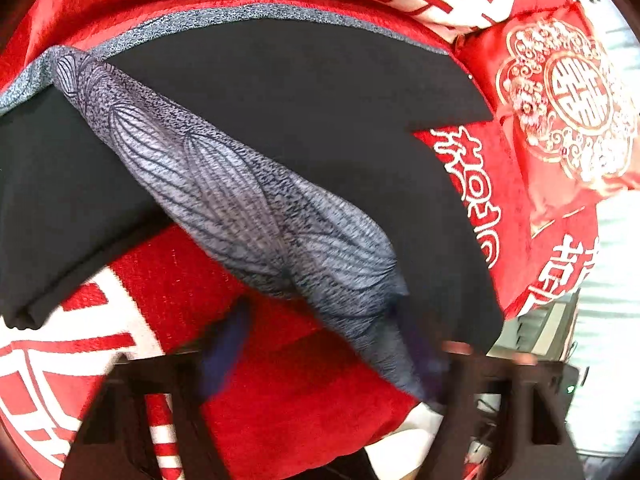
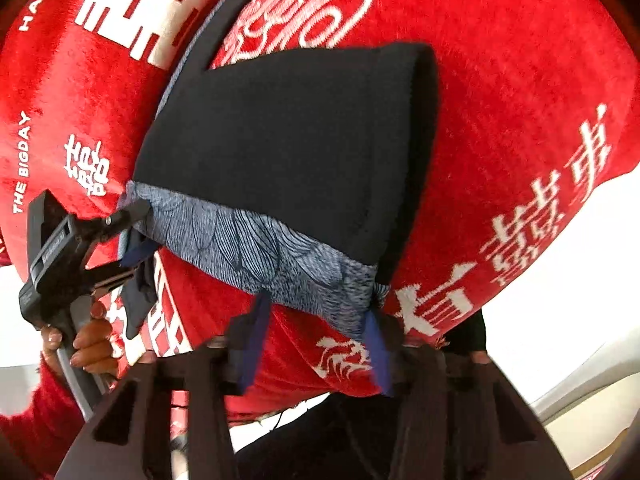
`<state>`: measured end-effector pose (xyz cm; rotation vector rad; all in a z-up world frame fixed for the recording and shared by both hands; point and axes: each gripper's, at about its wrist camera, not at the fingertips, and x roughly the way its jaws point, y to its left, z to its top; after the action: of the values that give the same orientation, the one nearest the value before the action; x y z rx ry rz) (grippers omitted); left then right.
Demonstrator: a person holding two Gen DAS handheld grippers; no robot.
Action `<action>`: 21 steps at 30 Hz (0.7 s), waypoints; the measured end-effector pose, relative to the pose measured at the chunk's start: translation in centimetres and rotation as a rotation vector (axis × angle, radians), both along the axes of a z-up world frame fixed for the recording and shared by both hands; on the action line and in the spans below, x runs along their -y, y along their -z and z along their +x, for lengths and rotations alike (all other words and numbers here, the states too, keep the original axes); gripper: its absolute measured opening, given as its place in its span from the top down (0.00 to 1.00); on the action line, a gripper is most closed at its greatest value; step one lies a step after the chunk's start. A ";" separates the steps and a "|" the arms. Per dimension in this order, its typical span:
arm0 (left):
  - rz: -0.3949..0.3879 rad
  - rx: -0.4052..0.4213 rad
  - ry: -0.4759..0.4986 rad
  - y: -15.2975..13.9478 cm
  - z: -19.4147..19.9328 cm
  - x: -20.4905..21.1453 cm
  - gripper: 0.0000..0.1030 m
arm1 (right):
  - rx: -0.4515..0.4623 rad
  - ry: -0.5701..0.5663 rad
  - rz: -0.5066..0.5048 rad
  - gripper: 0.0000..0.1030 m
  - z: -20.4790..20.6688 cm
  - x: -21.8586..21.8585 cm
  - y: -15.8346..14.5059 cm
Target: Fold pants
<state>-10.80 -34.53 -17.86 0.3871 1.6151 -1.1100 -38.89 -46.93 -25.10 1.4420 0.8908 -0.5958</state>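
On the red blanket we can read white letters. Near the left edge in the right wrist view, small words say "THE BIGDAY", turned sideways. Higher up we see "HA", and the rest of that word is cut off. The blanket also has big white Chinese signs on it, and a large double-happiness sign near the top. In the left wrist view, a shiny red cushion shows a round gold ring with the same double-happiness sign in the middle. The other gripper has a tiny label on its body, too blurry for us to read.
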 end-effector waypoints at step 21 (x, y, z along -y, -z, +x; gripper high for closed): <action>-0.133 0.100 -0.218 -7.9 6.8 13.0 0.79 | 0.205 -0.325 -0.232 0.97 9.5 24.4 -13.7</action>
<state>-4.04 -47.54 -9.99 0.1719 1.4489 -1.0096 -29.41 -71.38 -11.43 1.0974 0.8409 -0.2904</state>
